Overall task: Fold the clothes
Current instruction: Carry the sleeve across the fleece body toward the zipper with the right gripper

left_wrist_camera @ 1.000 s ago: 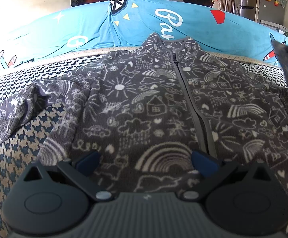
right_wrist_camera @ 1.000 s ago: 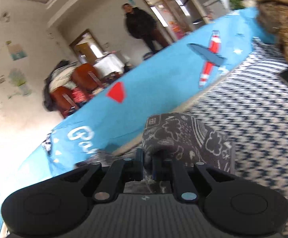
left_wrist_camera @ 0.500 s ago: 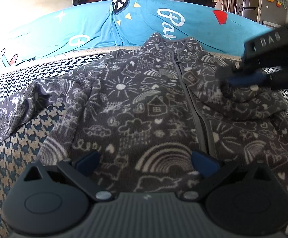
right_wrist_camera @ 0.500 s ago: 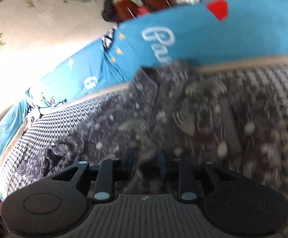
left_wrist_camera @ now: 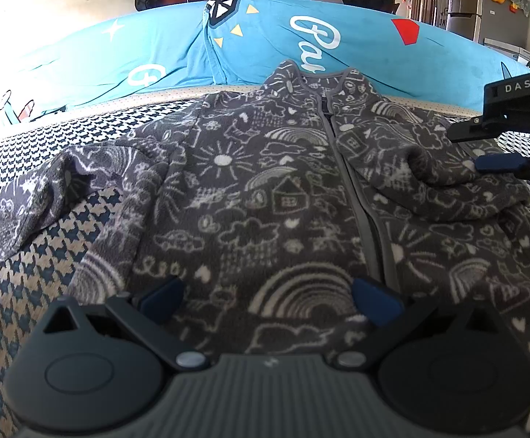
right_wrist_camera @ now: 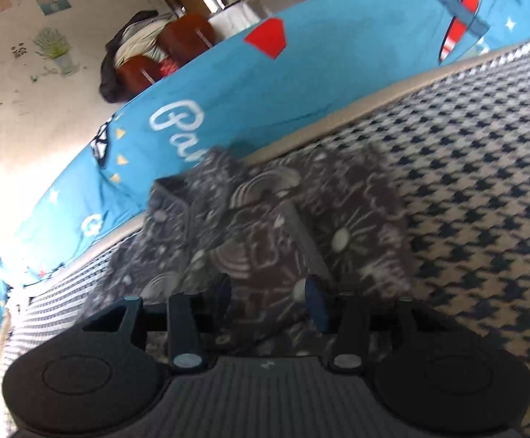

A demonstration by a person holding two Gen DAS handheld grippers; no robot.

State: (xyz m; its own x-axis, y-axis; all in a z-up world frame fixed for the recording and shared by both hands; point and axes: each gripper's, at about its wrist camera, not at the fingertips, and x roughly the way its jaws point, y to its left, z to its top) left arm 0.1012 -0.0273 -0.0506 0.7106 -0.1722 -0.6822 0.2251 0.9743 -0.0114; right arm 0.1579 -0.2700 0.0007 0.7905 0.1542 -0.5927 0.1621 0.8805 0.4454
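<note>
Grey fleece jacket (left_wrist_camera: 272, 197), collar away

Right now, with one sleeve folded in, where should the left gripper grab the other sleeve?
Probably at the cuff end of the spread sleeve, coming from the outer side. It lies flat and loose on the checked cover, away from the jacket body, so the open left gripper can pinch one layer.

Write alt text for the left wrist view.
A grey doodle-print jacket lies zipped and face up on a houndstooth cover, one sleeve folded across its chest. The right gripper is opening beside that sleeve; the left gripper is open over the hem.
</note>
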